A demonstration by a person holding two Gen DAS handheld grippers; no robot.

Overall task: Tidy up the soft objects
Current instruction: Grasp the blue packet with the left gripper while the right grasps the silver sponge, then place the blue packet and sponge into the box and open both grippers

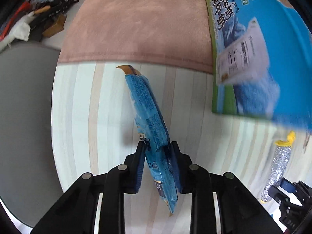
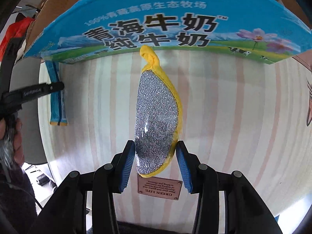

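While the left tool (image 1: 157, 146) clamps a blue packet (image 1: 149, 113), only the right view shows the right tool (image 2: 156, 148) — squeezing a scouring pad (image 2: 157, 120).

My left tongs (image 1: 157, 146) are closed tight, both black arms drawn together with the blue ribbed pads (image 1: 173, 167) pinching what they hold, fingers pointing forward and slightly down. My right tongs (image 2: 156, 146) are clamped too, but wider, the blue pads (image 2: 127, 167) pressing from either side. In the right view, the left tongs (image 2: 52, 87) reach in sideways at the far left edge, with the person's hand (image 2: 14, 136) gripping the handle below.
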